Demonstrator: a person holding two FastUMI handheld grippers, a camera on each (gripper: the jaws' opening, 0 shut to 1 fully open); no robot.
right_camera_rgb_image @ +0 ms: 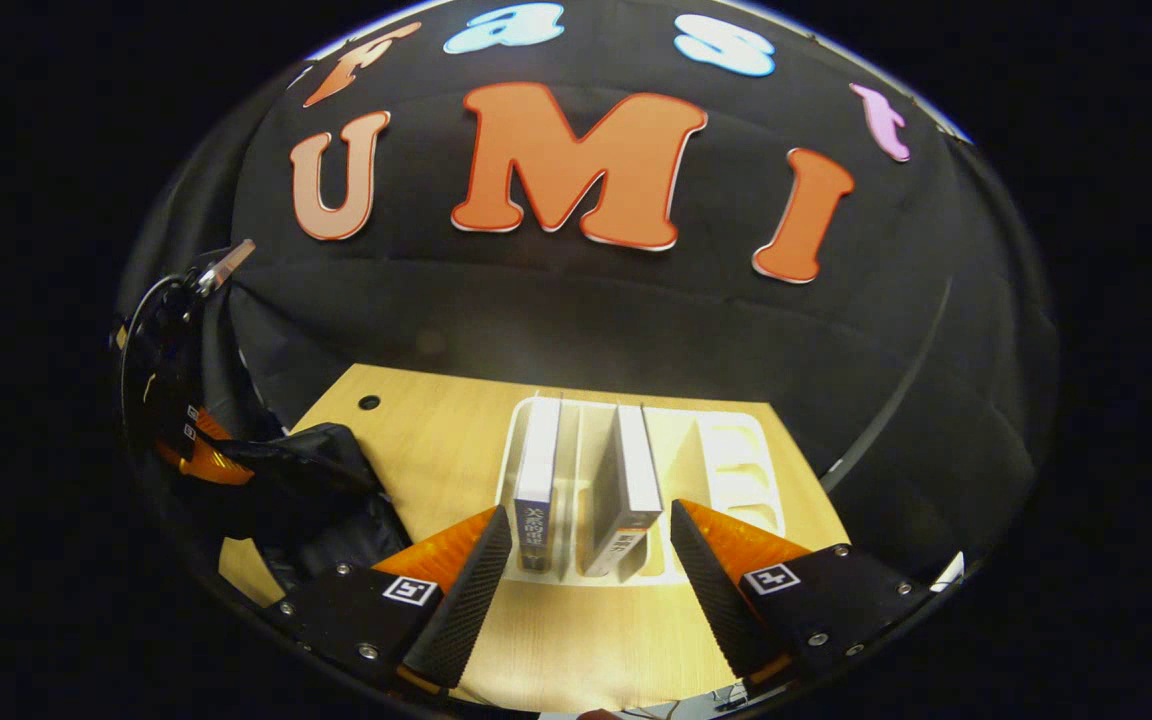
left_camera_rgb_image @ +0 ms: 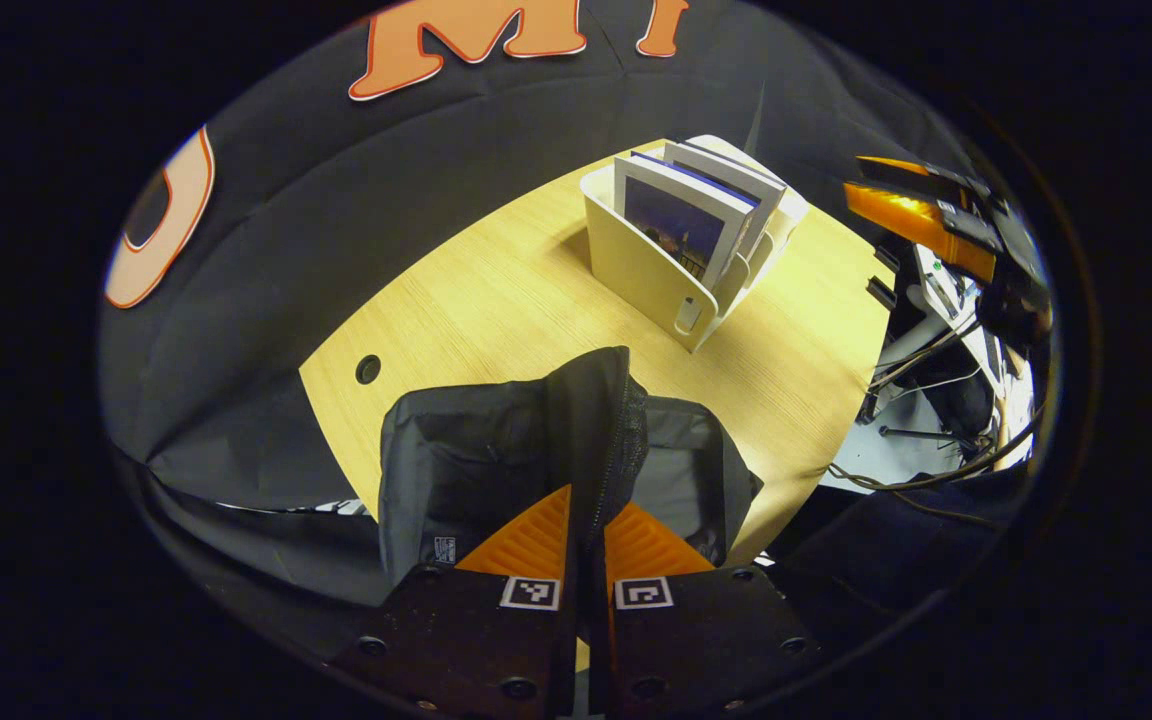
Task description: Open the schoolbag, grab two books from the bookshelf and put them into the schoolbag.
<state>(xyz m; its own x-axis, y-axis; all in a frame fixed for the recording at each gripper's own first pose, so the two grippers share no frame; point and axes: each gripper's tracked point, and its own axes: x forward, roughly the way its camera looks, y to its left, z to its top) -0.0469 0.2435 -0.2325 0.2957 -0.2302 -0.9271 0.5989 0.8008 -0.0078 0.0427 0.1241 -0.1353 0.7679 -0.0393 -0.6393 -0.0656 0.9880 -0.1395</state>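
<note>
Now your left gripper (left_camera_rgb_image: 588, 535) pinches the schoolbag (left_camera_rgb_image: 496, 450) flap, holding it open near the bookshelf (right_camera_rgb_image: 736, 460); your right gripper (right_camera_rgb_image: 591, 560) is wide open before two books (right_camera_rgb_image: 626, 470); next, squeeze one.

The schoolbag's (left_camera_rgb_image: 496, 450) near edge is hidden behind the left hand-held gripper (left_camera_rgb_image: 586, 530); in the right gripper view its 9 o'clock part merges into shadow. The books' (right_camera_rgb_image: 581, 490) lower halves sit hidden inside the bookshelf (right_camera_rgb_image: 736, 470); spine print too small to read
</note>
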